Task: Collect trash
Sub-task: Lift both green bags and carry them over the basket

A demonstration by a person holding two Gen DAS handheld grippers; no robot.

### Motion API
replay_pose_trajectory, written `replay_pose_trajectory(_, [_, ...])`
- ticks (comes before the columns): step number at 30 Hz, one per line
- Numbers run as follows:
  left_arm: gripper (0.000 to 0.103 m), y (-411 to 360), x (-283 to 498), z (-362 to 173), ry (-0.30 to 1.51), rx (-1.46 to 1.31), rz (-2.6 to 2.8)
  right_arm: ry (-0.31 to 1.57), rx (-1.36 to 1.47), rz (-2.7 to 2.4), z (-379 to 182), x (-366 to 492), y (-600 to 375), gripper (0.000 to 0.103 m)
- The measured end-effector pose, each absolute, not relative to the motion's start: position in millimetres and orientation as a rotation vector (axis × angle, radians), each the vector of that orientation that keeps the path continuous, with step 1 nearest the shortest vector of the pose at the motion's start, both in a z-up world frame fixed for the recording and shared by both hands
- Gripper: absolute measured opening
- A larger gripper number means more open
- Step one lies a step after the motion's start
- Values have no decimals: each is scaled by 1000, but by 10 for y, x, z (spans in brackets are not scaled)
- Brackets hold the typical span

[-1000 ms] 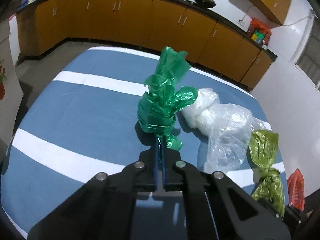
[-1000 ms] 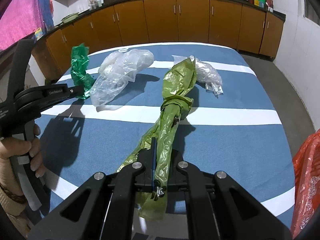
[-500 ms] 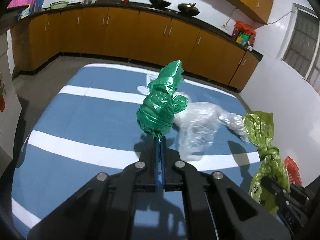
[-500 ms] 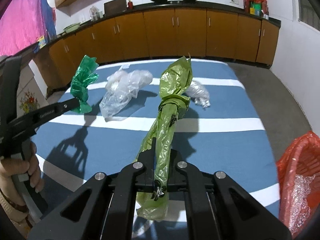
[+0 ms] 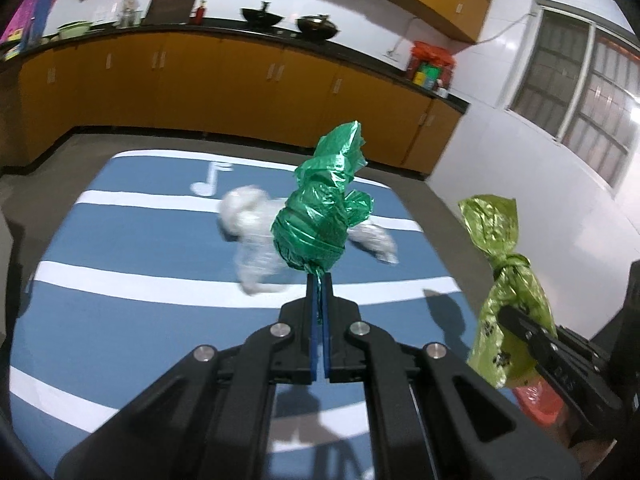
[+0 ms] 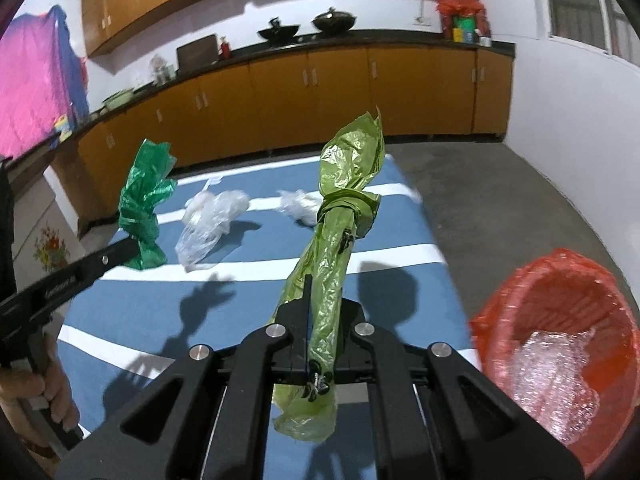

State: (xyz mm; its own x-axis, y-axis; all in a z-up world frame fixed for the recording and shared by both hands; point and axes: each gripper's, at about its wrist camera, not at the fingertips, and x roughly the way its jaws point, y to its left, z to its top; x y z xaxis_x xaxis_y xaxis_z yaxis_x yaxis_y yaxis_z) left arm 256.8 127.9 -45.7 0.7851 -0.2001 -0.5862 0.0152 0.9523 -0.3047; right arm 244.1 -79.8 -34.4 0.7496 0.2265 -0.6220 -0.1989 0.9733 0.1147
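Once you had lifted both bags off the blue mat (image 6: 248, 292), the left gripper (image 5: 319, 280) pinched the dark green bag (image 5: 320, 216) and the right gripper (image 6: 320, 292) clamped the olive bag (image 6: 340, 220), ready for the red bin (image 6: 560, 320) at lower right.

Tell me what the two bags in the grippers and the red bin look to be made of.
Dark green bag, in the left gripper: thin plastic film, glossy; it crinkles and glints.
Olive green bag, in the right gripper: thin plastic film, translucent, with small dark prints; knotted partway up.
Red bin: probably a red plastic liner over a bin; its wrinkled rim suggests film, and what is beneath is hidden.
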Motion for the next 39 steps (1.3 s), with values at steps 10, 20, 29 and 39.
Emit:
replay_pose_trajectory(10, [3,644,2462,-352,670,-262,-274,646,109,110,-249,2236,-1420,5])
replay_pose_trajectory(20, [3,-9,2436,-378,693,-234,-432,656,152,-36,-343,1964,-2101,5])
replay_pose_trajectory(29, [3,-568,2436,-442,720,-209,-557,675,207,-140,-441,1770,-2640,5])
replay_pose_trajectory(39, [3,-1170,2485,-525,761,-184,-677,671,254,-203,-450,1656,-2961,5])
